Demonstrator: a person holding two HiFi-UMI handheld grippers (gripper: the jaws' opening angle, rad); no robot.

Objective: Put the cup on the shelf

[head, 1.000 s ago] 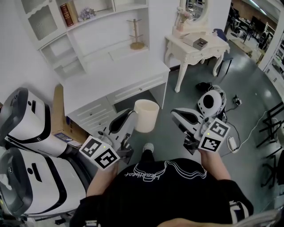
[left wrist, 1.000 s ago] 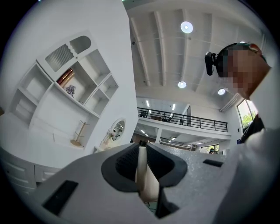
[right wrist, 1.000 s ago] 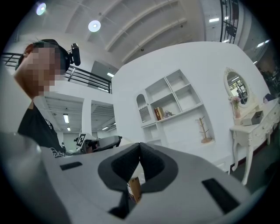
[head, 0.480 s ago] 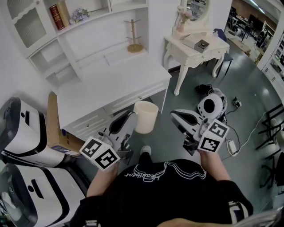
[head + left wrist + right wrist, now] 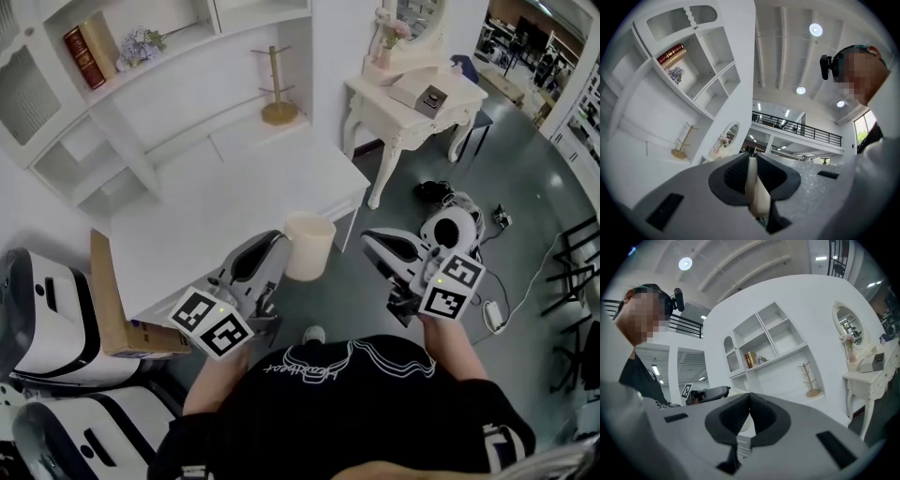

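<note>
Left gripper [image 5: 279, 240] clamps the cup [image 5: 309, 248] by its rim (right gripper [image 5: 368, 238] clenched, empty); best carried level toward the shelf [image 5: 234, 30] at eleven o'clock.

Carrying surfaces: white shelf, desk, dressing table, grey floor.

Shelf [image 5: 192, 39], upper left: red book [image 5: 79, 45] and tan book [image 5: 97, 36] leaning together, flowers [image 5: 139, 42] just beside them. Desk [image 5: 234, 202], centre left: top bare; wooden stand [image 5: 275, 92] upright on the low ledge behind it. Dressing table [image 5: 373, 88], upper centre-right: grey box [image 5: 425, 95], mirror [image 5: 412, 21], vase [image 5: 385, 47] with flowers. Floor [image 5: 525, 178], right and lower left: white rounded device [image 5: 450, 217] with cables, black item [image 5: 433, 190], cardboard box [image 5: 111, 300] against the desk's side, white machine [image 5: 47, 309] beside the box.
</note>
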